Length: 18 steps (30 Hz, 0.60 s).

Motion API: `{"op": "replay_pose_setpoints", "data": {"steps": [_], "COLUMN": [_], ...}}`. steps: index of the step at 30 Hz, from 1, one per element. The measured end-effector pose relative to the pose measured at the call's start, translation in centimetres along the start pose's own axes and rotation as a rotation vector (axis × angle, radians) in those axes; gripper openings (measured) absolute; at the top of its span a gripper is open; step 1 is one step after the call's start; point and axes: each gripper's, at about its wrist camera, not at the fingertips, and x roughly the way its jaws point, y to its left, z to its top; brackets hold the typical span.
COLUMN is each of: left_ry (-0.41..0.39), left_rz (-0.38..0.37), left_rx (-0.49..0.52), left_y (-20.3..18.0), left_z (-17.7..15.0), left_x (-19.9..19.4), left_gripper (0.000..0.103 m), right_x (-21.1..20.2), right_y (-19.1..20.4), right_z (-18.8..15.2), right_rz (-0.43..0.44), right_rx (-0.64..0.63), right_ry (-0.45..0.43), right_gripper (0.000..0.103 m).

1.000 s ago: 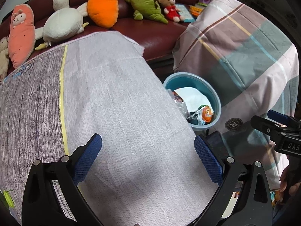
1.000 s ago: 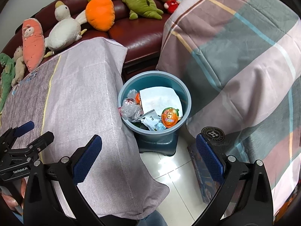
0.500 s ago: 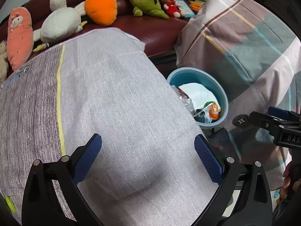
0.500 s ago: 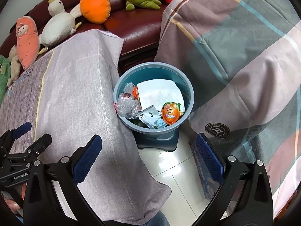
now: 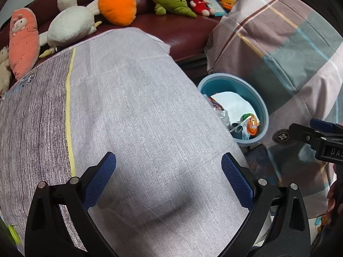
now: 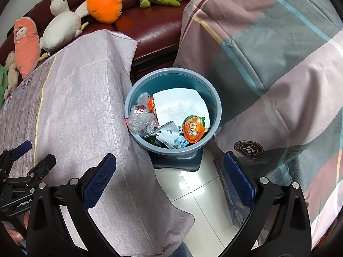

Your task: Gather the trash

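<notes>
Left wrist view: the left gripper [image 5: 168, 176] hangs over the grey cloth-covered table [image 5: 133, 111], jaws spread wide, holding nothing. The blue bin [image 5: 262, 109] stands on the floor at the table's right edge, with trash [image 5: 251, 126] inside. Right wrist view: the right gripper [image 6: 169, 178] is held above the tiled floor [image 6: 193, 197], jaws likewise wide apart and empty. The bin [image 6: 216, 105] sits between the table [image 6: 85, 107] and a plaid-covered surface [image 6: 268, 64], holding a white paper sheet [image 6: 180, 107], an orange egg-shaped wrapper [image 6: 193, 128] and clear plastic [image 6: 141, 120].
</notes>
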Motion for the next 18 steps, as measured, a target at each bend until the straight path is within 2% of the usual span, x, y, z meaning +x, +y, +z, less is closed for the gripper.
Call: {"op": "replay_pose_setpoints", "data": {"steps": [18], "left_ry": [0.034], "left_rz": [0.031], "left_rx": [0.026], "left_y": [-0.1], "left_z": [0.9], "left_x": [1.7], "left_gripper": [0.099], "right_x": [1.7], "right_y": [-0.4], "right_z": [1.0], "right_rz": [-0.006], "right_rx": [0.018], "right_ry": [0.026], "right_gripper": [0.096]}}
